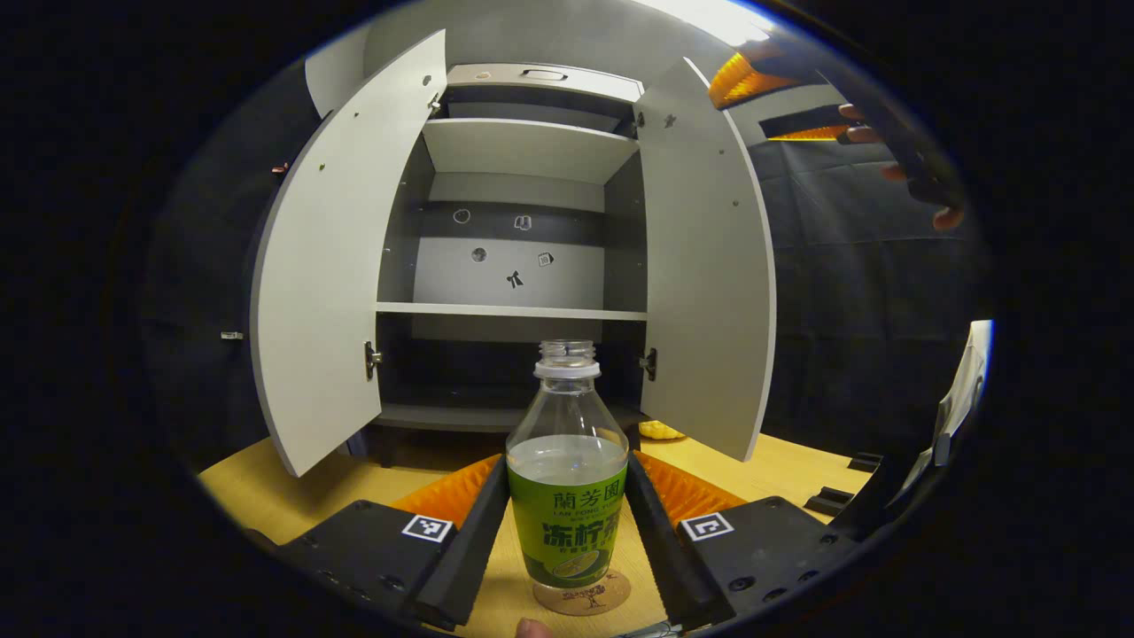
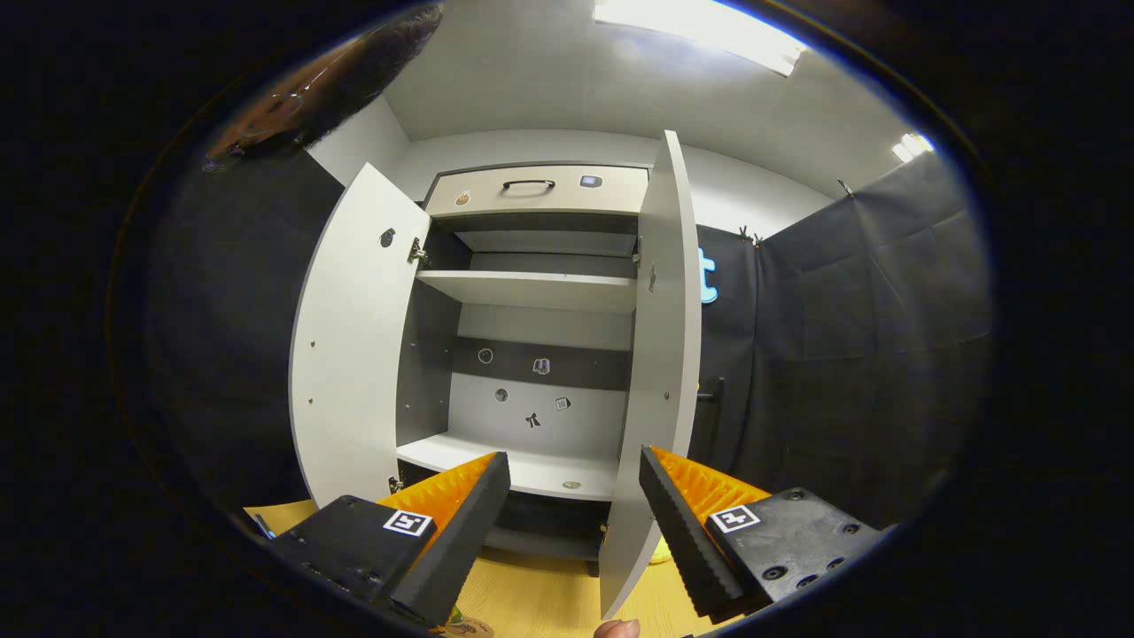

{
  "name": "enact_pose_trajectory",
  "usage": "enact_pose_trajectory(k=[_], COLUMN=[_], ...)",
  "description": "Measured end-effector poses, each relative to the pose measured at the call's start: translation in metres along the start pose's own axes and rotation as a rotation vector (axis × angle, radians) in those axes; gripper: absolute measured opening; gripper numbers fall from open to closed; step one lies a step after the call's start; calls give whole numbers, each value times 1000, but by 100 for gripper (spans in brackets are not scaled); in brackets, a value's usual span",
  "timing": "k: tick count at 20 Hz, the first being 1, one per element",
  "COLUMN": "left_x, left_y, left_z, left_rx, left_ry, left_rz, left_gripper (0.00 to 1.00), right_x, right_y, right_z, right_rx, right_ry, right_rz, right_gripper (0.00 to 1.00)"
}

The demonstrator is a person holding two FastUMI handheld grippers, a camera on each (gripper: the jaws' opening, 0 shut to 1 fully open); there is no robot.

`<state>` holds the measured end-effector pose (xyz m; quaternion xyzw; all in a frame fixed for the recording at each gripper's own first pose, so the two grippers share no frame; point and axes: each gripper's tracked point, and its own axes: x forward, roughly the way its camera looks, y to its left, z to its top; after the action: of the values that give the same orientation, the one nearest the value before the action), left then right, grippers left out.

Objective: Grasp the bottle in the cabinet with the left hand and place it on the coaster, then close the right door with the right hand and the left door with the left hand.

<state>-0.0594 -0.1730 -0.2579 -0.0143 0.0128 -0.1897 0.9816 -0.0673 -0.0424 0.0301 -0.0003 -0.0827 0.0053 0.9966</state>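
A clear plastic bottle with a green label and no cap point(image 1: 567, 470) is seen upright on a round brown coaster point(image 1: 582, 594), which lies on the light wooden tabletop point(image 1: 292, 496) in front of the grey two-door cabinet point(image 1: 523, 151). The bottle is partly filled with clear liquid. The left claw point(image 1: 567, 523) is placed around the bottle, one finger on each side of the label; the fingers look to be touching or just beside the label, and whether they press on it cannot be told. In the left gripper view both cabinet doors are seen swung open: the left door point(image 1: 332, 266) left of the bottle, the right door point(image 1: 709, 266) right of it. The cabinet shelves are seen behind the bottle, with small stickers on the back panel point(image 1: 514, 266). A small yellow object point(image 1: 660, 431) is seen on the tabletop by the foot of the right door. The other gripper and the hand that holds it point(image 1: 895, 142) are seen high up, to the right of the right door.

In the right gripper view the right claw point(image 2: 574, 514) is held wide with nothing between its fingers, near the front edge of the right door point(image 2: 664, 354), which is seen almost edge-on. A drawer with a dark handle point(image 2: 532, 188) is seen at the cabinet top.
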Motion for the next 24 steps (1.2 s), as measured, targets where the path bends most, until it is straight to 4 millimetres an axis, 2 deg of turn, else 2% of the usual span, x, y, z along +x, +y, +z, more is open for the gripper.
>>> enact_pose_trajectory(k=[4,9,14,22,23,24], left_x=[8,13,16,16,16,15], left_y=[-11,-14,-11,-12,-15,-16], left_z=[-28,-53,-61,-65,-66,-67], left_rx=[10,7,10,12,11,9], left_ry=[10,21,24,46,52,57], left_rz=[-27,-24,-21,-36,-46,-48], left_gripper=[78,79,79,81,84,92], right_x=[6,4,3,-3,-4,-4], right_y=[2,12,17,8,7,6], right_z=[-4,-6,-10,-13,-12,-12], right_rx=[52,-4,-28,-41,-40,-35], right_ry=[27,37,58,72,72,73], right_rz=[-5,19,35,11,6,1], right_gripper=[98,98,98,98,98,98])
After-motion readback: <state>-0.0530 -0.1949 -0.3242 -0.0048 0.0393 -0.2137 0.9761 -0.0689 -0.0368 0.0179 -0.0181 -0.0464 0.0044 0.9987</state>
